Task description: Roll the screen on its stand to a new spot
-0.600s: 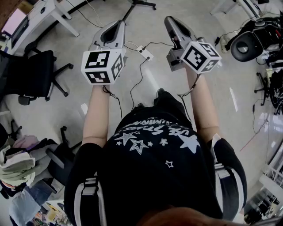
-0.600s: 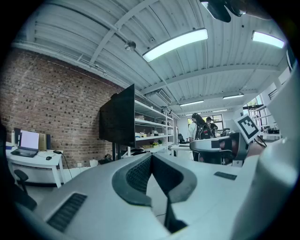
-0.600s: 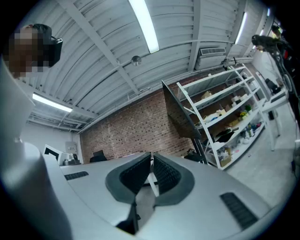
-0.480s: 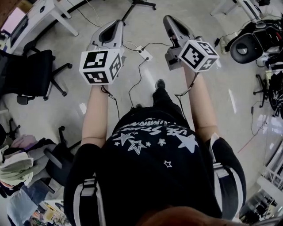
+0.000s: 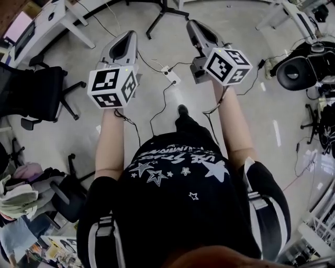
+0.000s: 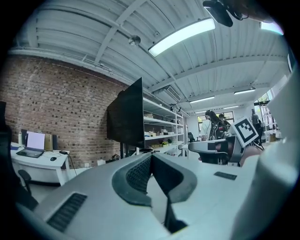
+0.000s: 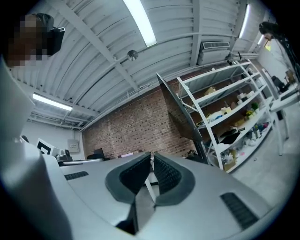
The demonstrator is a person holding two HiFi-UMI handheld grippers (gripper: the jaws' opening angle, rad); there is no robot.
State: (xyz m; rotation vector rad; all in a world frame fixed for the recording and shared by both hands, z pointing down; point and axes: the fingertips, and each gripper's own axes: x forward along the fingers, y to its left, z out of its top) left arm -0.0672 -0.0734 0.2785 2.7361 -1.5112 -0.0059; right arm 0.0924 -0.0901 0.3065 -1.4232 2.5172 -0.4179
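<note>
Your left tongs (image 6: 151, 161) were shut with nothing between the jaws, and your right tongs (image 7: 152, 164) likewise. Both were empty and pointed ahead. Since half a second earlier you had stepped forward, so the stand (image 5: 165, 10) showed more of its legs at the far edge of the floor (image 5: 261, 104). The screen (image 6: 126, 115) stood untouched ahead, before the shelves (image 6: 161, 126) — you were closing in, not yet pushing.
</note>
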